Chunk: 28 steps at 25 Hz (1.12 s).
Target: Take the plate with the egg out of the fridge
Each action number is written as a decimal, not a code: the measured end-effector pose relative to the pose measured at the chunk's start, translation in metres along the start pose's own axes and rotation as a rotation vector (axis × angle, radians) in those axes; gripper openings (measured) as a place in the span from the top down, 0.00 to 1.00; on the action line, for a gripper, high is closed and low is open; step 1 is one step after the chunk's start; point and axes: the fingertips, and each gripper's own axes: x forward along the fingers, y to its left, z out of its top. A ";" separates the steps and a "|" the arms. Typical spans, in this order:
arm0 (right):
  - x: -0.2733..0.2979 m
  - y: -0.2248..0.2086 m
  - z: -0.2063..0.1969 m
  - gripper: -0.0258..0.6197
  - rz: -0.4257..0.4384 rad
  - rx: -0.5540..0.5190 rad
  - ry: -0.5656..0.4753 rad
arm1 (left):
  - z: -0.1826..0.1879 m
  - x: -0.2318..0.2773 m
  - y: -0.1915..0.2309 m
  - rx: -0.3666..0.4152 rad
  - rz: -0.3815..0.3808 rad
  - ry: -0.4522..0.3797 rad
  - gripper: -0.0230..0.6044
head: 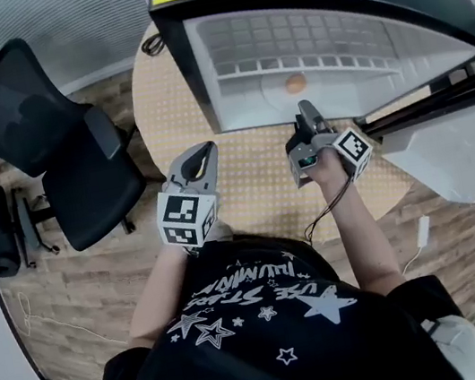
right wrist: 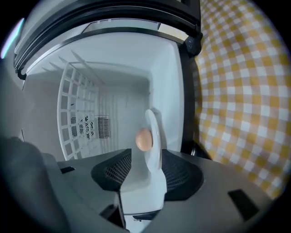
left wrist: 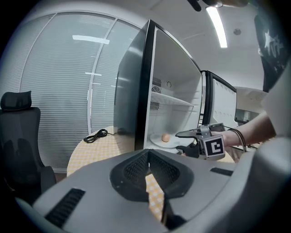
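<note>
The right gripper (right wrist: 146, 154) has its jaws spread wide. The rim of the white round plate (right wrist: 156, 129) stands between them, and there is clear space on one side of it. In the right gripper view I cannot tell whether the other pad touches the rim.

Just past the fingertips, the pale brown egg (right wrist: 144, 139) lies on that plate. The plate rests on the floor of the open black fridge with a white interior (right wrist: 113, 68). Further in from the fingers, a white wire grid shelf (right wrist: 72, 104) crosses the compartment.

In the head view, the right gripper (head: 305, 111) reaches just over the fridge's front edge. The egg (head: 295, 83) is a short way ahead of its tips, and the plate (head: 273, 93) is still inside.

The left gripper (left wrist: 149, 157) has its jaws drawn together with nothing in them; only a sliver of cloth shows in the slit. It hangs over the round table covered in yellow-and-white check (left wrist: 97, 148), near the fridge's front and to the left of the right gripper (left wrist: 190, 141).

Beyond the left fingers, a black coiled cable (left wrist: 95, 135) lies on the table's far side. Away to the left of the left gripper (head: 204, 152) stands a black office chair (head: 56, 144), off the table (head: 256, 192).
</note>
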 end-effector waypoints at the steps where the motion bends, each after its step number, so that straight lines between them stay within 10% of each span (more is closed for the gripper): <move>1: 0.002 0.002 -0.001 0.62 0.004 -0.011 0.003 | 0.000 -0.001 0.000 -0.003 0.003 0.002 0.95; 7: 0.004 -0.013 -0.003 0.88 -0.093 -0.103 0.008 | -0.003 -0.002 0.004 -0.012 0.022 0.010 0.95; 28: -0.045 -0.031 -0.011 0.87 -0.026 -0.114 0.035 | -0.016 0.010 -0.026 0.014 -0.092 0.050 0.95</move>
